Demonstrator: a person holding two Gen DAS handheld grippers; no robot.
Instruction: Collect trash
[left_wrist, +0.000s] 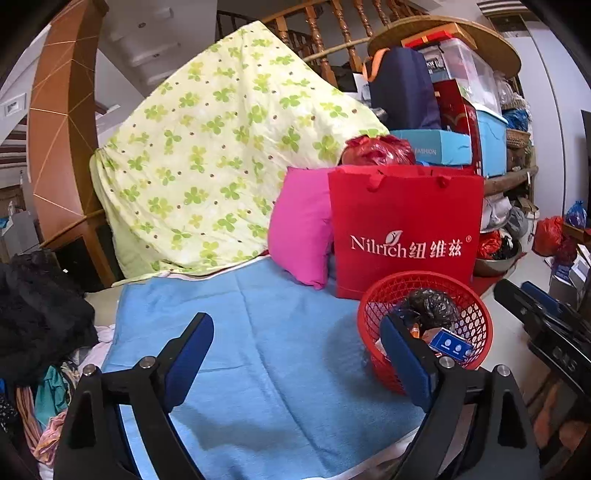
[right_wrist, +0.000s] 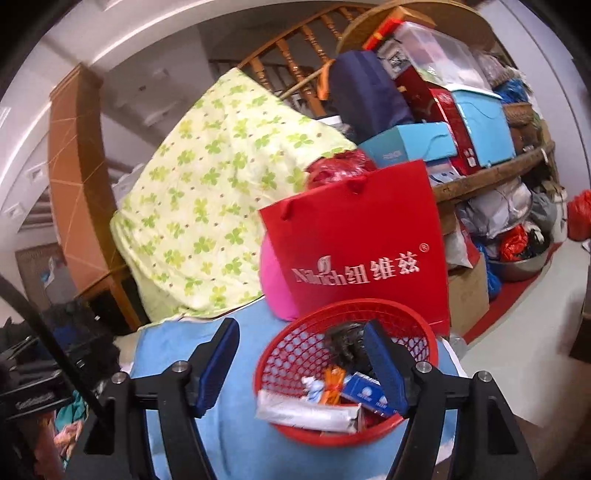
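The left gripper has its jaws wide apart, with nothing between them, above the blue towel. The red basket stands at 3 o'clock from it, with a black bag and a blue box inside. The right gripper is also apart and holds nothing; the basket is at 12 o'clock. The red paper bag stands just behind the basket.

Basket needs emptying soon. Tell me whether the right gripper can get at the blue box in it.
Probably yes: the right gripper is open over the red basket, and the blue box lies uncovered on top.
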